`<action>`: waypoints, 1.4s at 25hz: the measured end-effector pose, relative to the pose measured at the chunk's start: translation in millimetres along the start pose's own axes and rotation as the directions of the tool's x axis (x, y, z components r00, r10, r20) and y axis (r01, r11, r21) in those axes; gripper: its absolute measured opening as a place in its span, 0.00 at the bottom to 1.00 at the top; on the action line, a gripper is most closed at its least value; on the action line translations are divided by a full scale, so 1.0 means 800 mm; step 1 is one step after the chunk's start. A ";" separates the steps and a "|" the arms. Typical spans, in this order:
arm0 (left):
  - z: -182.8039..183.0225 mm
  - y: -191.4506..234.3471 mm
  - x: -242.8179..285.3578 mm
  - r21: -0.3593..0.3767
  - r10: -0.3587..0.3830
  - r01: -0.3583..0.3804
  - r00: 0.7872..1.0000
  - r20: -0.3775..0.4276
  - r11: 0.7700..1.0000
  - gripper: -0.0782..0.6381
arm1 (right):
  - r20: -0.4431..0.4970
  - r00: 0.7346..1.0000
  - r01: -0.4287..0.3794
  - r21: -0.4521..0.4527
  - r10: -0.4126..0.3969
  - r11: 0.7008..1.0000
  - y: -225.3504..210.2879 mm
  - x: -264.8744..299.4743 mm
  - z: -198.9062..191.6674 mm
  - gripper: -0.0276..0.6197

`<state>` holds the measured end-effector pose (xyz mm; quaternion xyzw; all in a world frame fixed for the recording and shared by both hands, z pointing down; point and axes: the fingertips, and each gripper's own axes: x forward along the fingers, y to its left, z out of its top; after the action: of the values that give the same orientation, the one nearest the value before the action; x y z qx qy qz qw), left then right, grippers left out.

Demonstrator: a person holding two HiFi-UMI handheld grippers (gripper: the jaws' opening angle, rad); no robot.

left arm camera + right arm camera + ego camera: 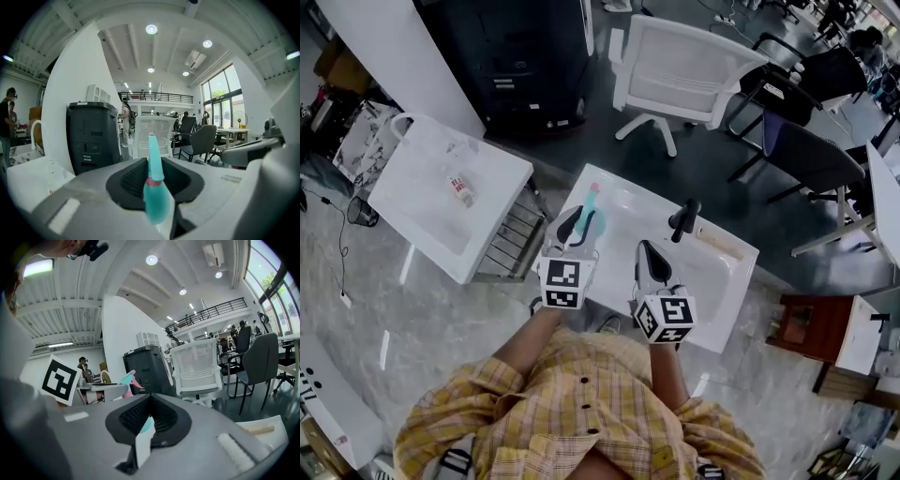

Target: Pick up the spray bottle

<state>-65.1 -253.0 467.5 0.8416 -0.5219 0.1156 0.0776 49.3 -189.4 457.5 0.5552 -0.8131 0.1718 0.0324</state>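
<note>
— Grip on the spray bottle (153, 187)?
— The left gripper (578, 227) has its jaws closed on the teal body, nozzle pointing away, over the left rim of the sink (727, 281). The right gripper (647, 253) sits just beside it, jaws together on nothing.
— How should the lift go?
— Probably straight up, with steady pressure; the tapered body could slide. The operator should steer clear of the faucet (683, 219) and leave the right gripper aside.
</note>
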 end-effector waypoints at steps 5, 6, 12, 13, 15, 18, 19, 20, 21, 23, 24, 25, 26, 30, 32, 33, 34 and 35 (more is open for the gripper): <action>0.009 -0.002 -0.019 0.001 0.001 -0.001 1.000 0.019 1.000 0.24 | 0.019 1.000 0.001 -0.015 -0.001 1.000 0.003 -0.004 0.013 0.04; 0.012 -0.004 -0.022 0.003 0.001 -0.001 1.000 0.024 1.000 0.24 | 0.023 1.000 0.000 -0.017 0.000 1.000 0.003 -0.005 0.016 0.04; 0.025 -0.012 -0.039 0.013 -0.004 0.003 0.999 0.052 1.000 0.24 | 0.043 0.999 -0.001 -0.030 0.002 1.000 0.005 -0.009 0.028 0.04; 0.026 -0.013 -0.041 0.014 -0.004 0.004 0.998 0.055 1.000 0.24 | 0.046 0.999 0.000 -0.032 0.002 1.000 0.005 -0.010 0.030 0.04; 0.029 -0.016 -0.046 0.020 -0.006 0.005 0.998 0.062 1.000 0.24 | 0.054 0.999 0.003 -0.036 -0.001 0.999 0.005 -0.011 0.033 0.04; 0.034 -0.018 -0.051 0.031 -0.006 0.004 0.997 0.075 1.000 0.24 | 0.063 0.998 0.009 -0.041 -0.007 0.999 0.003 -0.012 0.038 0.04; 0.035 -0.019 -0.052 0.032 -0.006 0.004 0.997 0.077 0.999 0.24 | 0.066 0.998 0.011 -0.043 -0.008 0.999 0.002 -0.013 0.039 0.04; 0.035 -0.019 -0.053 0.031 -0.006 0.004 0.997 0.079 1.000 0.24 | 0.068 0.998 0.013 -0.044 -0.009 0.999 0.002 -0.013 0.040 0.04; 0.036 -0.020 -0.054 0.030 -0.006 0.004 0.997 0.081 1.000 0.24 | 0.070 0.997 0.014 -0.046 -0.010 0.999 0.001 -0.014 0.041 0.04; 0.037 -0.021 -0.057 0.031 -0.005 0.002 0.996 0.084 1.000 0.24 | 0.073 0.997 0.017 -0.047 -0.013 0.999 -0.001 -0.014 0.042 0.04; 0.037 -0.021 -0.058 0.030 -0.004 0.001 0.996 0.085 1.000 0.24 | 0.074 0.997 0.018 -0.047 -0.015 0.999 -0.002 -0.015 0.043 0.04; 0.037 -0.022 -0.059 0.029 -0.003 0.000 0.996 0.086 1.000 0.24 | 0.075 0.997 0.019 -0.047 -0.016 0.999 -0.002 -0.015 0.043 0.04; 0.037 -0.022 -0.060 0.027 -0.002 -0.001 0.996 0.086 1.000 0.24 | 0.077 0.997 0.020 -0.048 -0.016 0.999 -0.003 -0.016 0.044 0.04; 0.038 -0.021 -0.065 0.024 0.001 -0.003 0.996 0.092 1.000 0.24 | 0.083 0.996 0.021 -0.053 -0.017 0.998 -0.001 -0.016 0.047 0.04; 0.038 -0.022 -0.066 0.026 0.000 -0.003 0.995 0.096 1.000 0.24 | 0.086 0.996 0.021 -0.056 -0.016 0.998 0.000 -0.017 0.048 0.04; 0.038 -0.023 -0.067 0.026 -0.001 -0.002 0.995 0.098 1.000 0.24 | 0.087 0.996 0.021 -0.058 -0.016 0.998 0.000 -0.017 0.049 0.04; 0.038 -0.024 -0.068 0.026 -0.001 -0.002 0.995 0.099 1.000 0.24 | 0.089 0.996 0.020 -0.059 -0.015 0.998 0.001 -0.017 0.050 0.04; 0.038 -0.024 -0.069 0.025 -0.001 -0.001 0.995 0.100 1.000 0.24 | 0.090 0.996 0.020 -0.059 -0.014 0.998 0.002 -0.018 0.050 0.04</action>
<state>-68.0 -205.0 422.6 0.8472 -0.5236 0.0800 0.0409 58.6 -188.8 416.2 0.5681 -0.8138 0.1218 0.0139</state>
